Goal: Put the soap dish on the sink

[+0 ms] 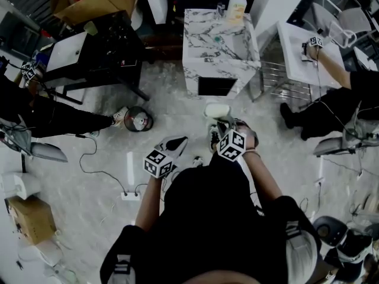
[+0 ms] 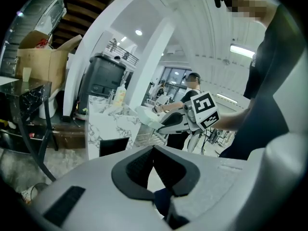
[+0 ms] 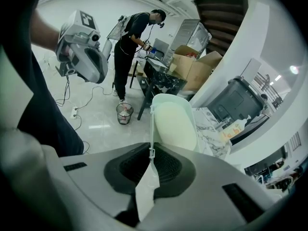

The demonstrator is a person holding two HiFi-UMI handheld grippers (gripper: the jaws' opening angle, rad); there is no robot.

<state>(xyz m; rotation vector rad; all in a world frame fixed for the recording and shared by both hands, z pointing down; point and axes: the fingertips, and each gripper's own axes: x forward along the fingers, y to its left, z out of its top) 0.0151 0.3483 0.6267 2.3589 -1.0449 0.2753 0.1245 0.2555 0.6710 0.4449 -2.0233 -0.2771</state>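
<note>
A person standing on a pale marbled floor (image 1: pixel 177 99) holds a tool in each hand. The right tool (image 3: pixel 153 153) is clamped on the near edge of a pale green soap dish (image 3: pixel 174 121), which stands upright out of the jaws. A white tag (image 3: pixel 147 189) hangs from the dish's rim down between the pads. The dish is in the air, clear of the sink (image 1: pixel 204 64), a white marble-patterned unit that stands ahead of the right tool and a little to its right, well apart from it. A pump bottle (image 1: pixel 237 6) stands at the far edge of the sink top.

The left tool (image 2: pixel 153 150) is held beside the right one, to its left and slightly behind. Its jaw tips touch, with nothing between them.

Ahead and to the left of the right tool, a small waste bin (image 3: pixel 124 113) sits on the floor beside a dark table (image 3: pixel 161 83). Cardboard boxes (image 3: pixel 192 66) lie just beyond the table, and another person (image 3: pixel 132 42) stands at its far end.
</note>
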